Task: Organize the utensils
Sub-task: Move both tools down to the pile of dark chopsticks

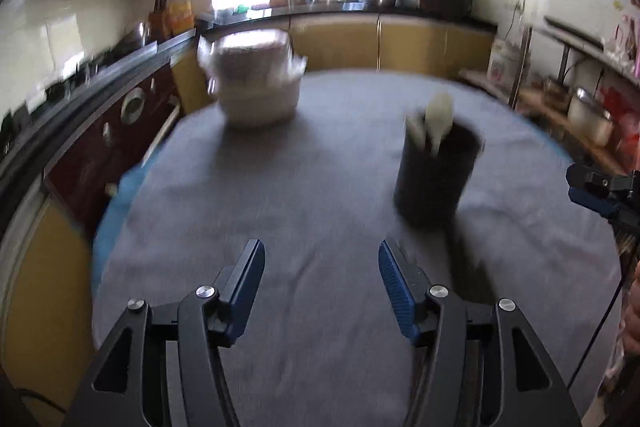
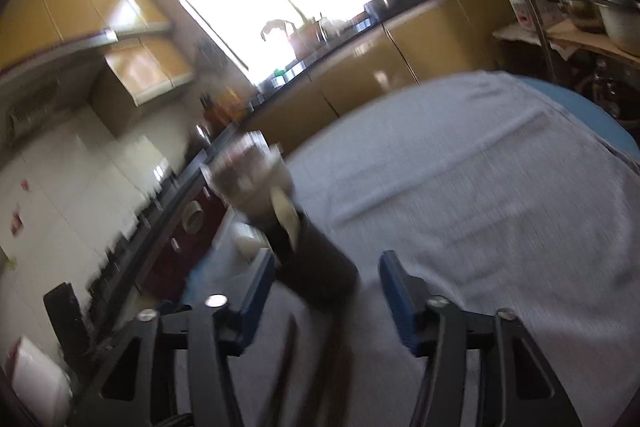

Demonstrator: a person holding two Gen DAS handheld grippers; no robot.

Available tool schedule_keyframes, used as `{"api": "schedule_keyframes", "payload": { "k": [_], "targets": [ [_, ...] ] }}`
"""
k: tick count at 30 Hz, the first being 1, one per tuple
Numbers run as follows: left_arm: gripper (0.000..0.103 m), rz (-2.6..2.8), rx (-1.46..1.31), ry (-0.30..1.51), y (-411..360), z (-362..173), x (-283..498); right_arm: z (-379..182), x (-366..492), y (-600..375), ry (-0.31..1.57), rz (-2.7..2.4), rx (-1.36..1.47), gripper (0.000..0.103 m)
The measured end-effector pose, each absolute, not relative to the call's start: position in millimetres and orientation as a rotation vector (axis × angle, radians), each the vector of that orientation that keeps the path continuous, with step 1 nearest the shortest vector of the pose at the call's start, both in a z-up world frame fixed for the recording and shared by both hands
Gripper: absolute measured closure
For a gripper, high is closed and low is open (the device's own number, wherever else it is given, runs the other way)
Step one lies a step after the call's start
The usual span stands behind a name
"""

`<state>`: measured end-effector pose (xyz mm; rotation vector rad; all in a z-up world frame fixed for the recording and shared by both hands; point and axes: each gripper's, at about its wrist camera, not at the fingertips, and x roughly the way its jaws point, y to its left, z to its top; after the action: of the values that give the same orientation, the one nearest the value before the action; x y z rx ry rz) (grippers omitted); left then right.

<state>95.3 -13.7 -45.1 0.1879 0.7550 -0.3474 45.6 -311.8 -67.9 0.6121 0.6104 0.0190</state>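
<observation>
**Colleague:** What do you have, left to right?

**Me:** At far left, my left wrist view shows a pale stack of lidded containers (image 1: 256,83) standing on the grey cloth (image 1: 320,211) that covers the desk. It is blurred, so I can't read any detail. Nearer me is my left claw (image 1: 322,259), its jaws apart with only cloth between them.

**Colleague:** And the utensils?

**Me:** They are right of centre in a dark cup (image 1: 438,175), which stands upright on the cloth, well apart from the stack. Pale utensils (image 1: 436,119) poke out of its top. My right claw (image 1: 600,189) shows at the right edge of that view.

**Colleague:** Its state?

**Me:** In its own view my right claw is spread open and gripping nothing. The cup stands just ahead of its fingertips, nearer the left finger (image 2: 260,287).
</observation>
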Motion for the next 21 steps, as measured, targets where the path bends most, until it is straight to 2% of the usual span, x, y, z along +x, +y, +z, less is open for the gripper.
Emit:
{"api": "schedule_keyframes", "payload": {
  "k": [3,8,13,21],
  "targets": [
    [0.043,-0.369,0.128,0.868,-6,-68,87,-86,43,-294,0.739,0.022,0.557,0.063],
    [0.043,-0.414,0.117,0.941,-14,-86,69,-114,44,-254,0.892,0.049,0.438,0.066],
    [0.043,-0.450,0.118,0.975,-28,-96,69,-134,50,-235,0.977,0.038,0.376,0.078],
    [0.043,-0.427,0.127,1.031,-41,-114,81,-140,51,-207,1.013,-0.001,0.192,0.081]
  ]
}}
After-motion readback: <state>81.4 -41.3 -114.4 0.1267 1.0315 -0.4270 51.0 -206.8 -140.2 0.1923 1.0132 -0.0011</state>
